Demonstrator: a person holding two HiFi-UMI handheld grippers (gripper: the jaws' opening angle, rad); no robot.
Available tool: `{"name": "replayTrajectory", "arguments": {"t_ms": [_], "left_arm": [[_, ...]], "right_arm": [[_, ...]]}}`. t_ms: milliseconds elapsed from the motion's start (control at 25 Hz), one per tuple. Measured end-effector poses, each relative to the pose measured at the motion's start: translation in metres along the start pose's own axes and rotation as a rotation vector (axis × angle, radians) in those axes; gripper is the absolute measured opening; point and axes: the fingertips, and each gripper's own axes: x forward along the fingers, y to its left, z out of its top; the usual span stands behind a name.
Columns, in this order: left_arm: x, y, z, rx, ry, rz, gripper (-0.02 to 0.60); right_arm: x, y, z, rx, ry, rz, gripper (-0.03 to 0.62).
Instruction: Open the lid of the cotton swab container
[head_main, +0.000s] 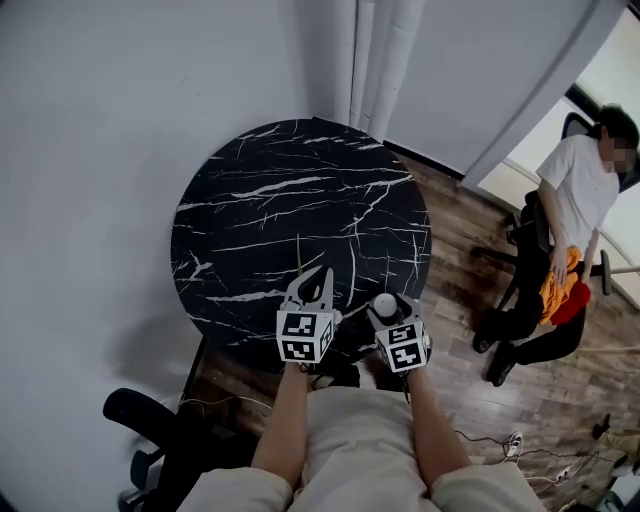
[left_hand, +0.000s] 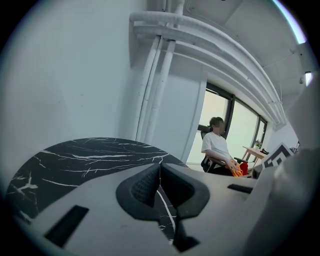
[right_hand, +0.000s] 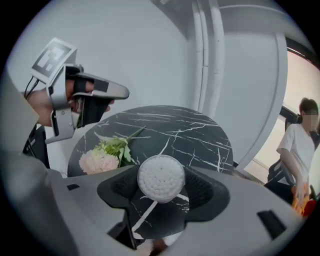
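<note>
The round table (head_main: 300, 200) is showing bare marble from its middle out to the 12 o'clock rim, with walls closing in just beyond. The cotton swab container (right_hand: 161, 178) is sitting at the 5 o'clock edge. Its long axis is running roughly upright and its swab-filled top is facing up, between the wide-spread jaws of the right gripper (right_hand: 161, 186). The left gripper (left_hand: 160, 172) is hovering at 6 o'clock, jaws pressed together and empty, near a flower (right_hand: 105, 157).

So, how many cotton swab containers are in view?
1. The cotton swab container is between the right tool's jaws, by the black table's near edge. Nothing suggests another, though the tool hides some tabletop.
</note>
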Motion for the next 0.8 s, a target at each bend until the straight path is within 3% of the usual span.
{"name": "replayTrajectory", "arguments": {"t_ms": [80,160,280,400,440,520,680,800], "left_arm": [[0.000,-0.009,0.005,0.010,-0.018,-0.035,0.023],[-0.002,-0.027,0.012,0.031,-0.047,-0.124,0.023],[-0.005,-0.059,0.016,0.109,-0.053,-0.258,0.024],[-0.007,-0.080,0.017,0.200,-0.036,-0.314,0.026],[-0.007,-0.087,0.016,0.223,-0.026,-0.337,0.045],[-0.008,-0.100,0.014,0.259,-0.013,-0.385,0.173],[-0.003,-0.112,0.011,0.326,0.001,-0.398,0.254],[-0.002,-0.114,0.013,0.366,-0.002,-0.378,0.275]], "right_arm": [[-0.009,-0.009,0.015,0.025,-0.023,-0.003,0.296],[-0.019,-0.019,0.033,0.034,-0.061,-0.008,0.296],[-0.039,-0.032,0.066,0.037,-0.155,0.002,0.296],[-0.060,-0.043,0.098,0.043,-0.241,0.020,0.296],[-0.067,-0.044,0.108,0.046,-0.261,0.031,0.297],[-0.082,-0.046,0.125,0.051,-0.290,0.065,0.296],[-0.101,-0.034,0.156,0.017,-0.301,0.172,0.298],[-0.106,-0.012,0.165,-0.040,-0.268,0.258,0.298]]}}
